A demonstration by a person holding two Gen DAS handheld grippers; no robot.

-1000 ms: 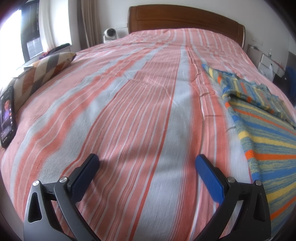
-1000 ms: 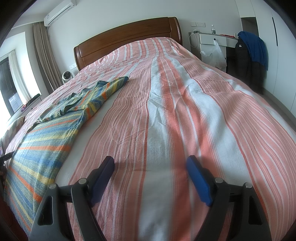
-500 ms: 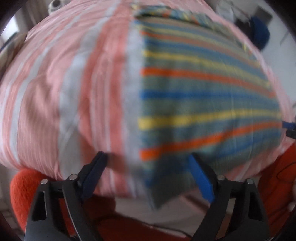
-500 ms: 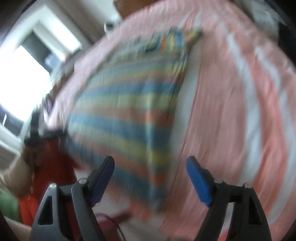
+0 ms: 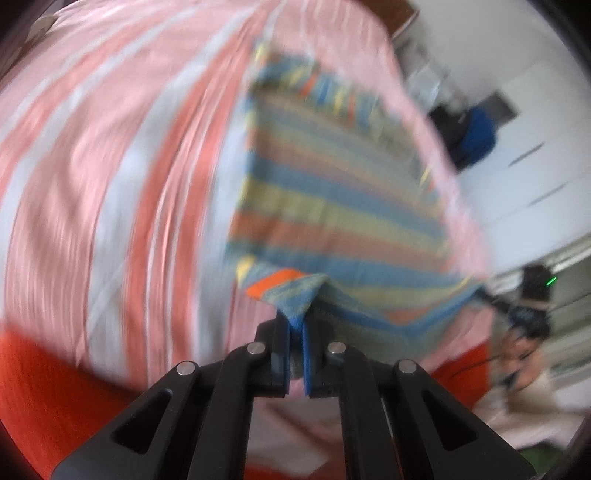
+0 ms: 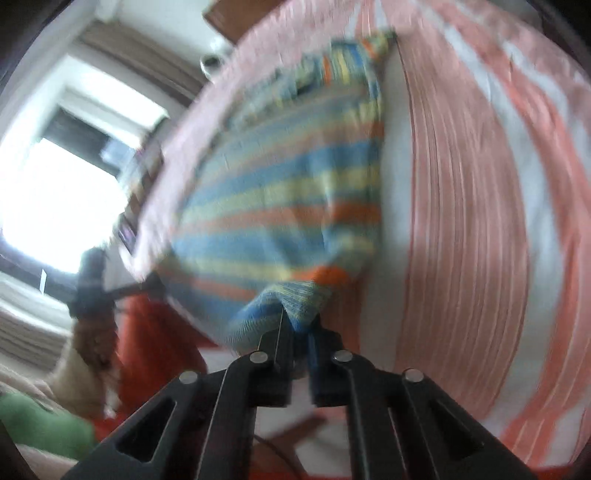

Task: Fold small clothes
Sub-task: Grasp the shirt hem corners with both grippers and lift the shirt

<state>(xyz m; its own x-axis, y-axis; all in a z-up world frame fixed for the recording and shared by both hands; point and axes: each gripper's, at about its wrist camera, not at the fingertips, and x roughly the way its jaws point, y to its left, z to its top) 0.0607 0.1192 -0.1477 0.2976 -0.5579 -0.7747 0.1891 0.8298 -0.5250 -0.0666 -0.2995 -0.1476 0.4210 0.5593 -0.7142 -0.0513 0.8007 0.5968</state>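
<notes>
A small knitted garment (image 5: 332, 206) with blue, yellow and orange stripes lies on the pink-and-white striped bedspread (image 5: 110, 166). Its near hem is lifted off the bed edge. My left gripper (image 5: 295, 321) is closing tight on the hem's left corner, and cloth is pinched between the blue pads. In the right wrist view the same garment (image 6: 288, 206) bunches at its other near corner. There my right gripper (image 6: 299, 328) is closing on it, pads pressing the knit. Each view shows the other gripper blurred at the far corner, the right one (image 5: 532, 314) and the left one (image 6: 92, 291).
The bedspread (image 6: 480, 184) runs back to a wooden headboard (image 5: 402, 22). Something orange-red (image 5: 37, 387) lies below the near bed edge. A bright window (image 6: 55, 192) is on the left side and dark blue clothing (image 5: 476, 136) hangs on the right. Both views are motion-blurred.
Both grippers swung from the bare bedspread to the garment's near hem, tipped downward and went from wide open to shut on its two corners. The hem has lifted off the bed edge.
</notes>
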